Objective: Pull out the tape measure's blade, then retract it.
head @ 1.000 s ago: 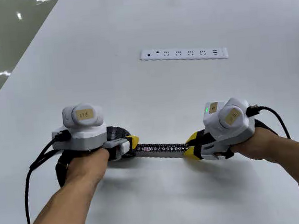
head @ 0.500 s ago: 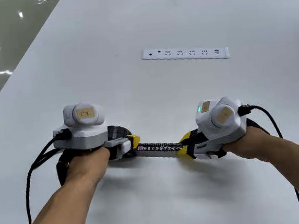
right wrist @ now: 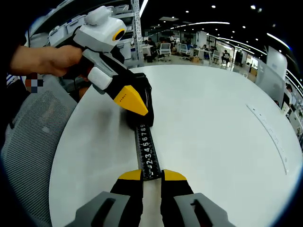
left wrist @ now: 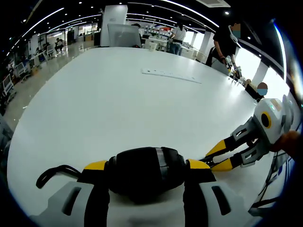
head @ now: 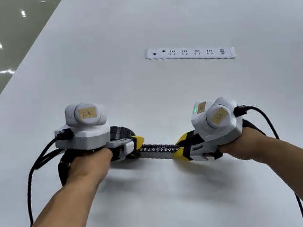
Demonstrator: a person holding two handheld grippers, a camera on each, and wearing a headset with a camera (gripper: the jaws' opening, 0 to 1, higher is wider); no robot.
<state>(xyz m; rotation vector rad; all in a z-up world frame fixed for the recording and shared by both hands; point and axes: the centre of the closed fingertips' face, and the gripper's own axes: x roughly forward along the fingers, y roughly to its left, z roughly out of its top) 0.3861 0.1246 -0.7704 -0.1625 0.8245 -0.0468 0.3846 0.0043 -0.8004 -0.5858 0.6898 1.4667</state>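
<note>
Near the table's (head: 110,69) near edge, the left gripper (head: 131,145) is clamping the tape measure's black case (left wrist: 144,172) between its jaws. The blade (right wrist: 147,151) is running rightward, flat on the surface, to the right gripper (right wrist: 151,176), which is pinching its tip. With so little blade showing, this is probably early pull or late return. The next move is calling for straight travel along the blade's line. The power strip (head: 190,53) is lying well apart toward the far edge, blocking nothing.

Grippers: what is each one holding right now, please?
Left gripper: closed on the black rounded tape measure case.
Right gripper: closed on the black numbered blade.
</note>
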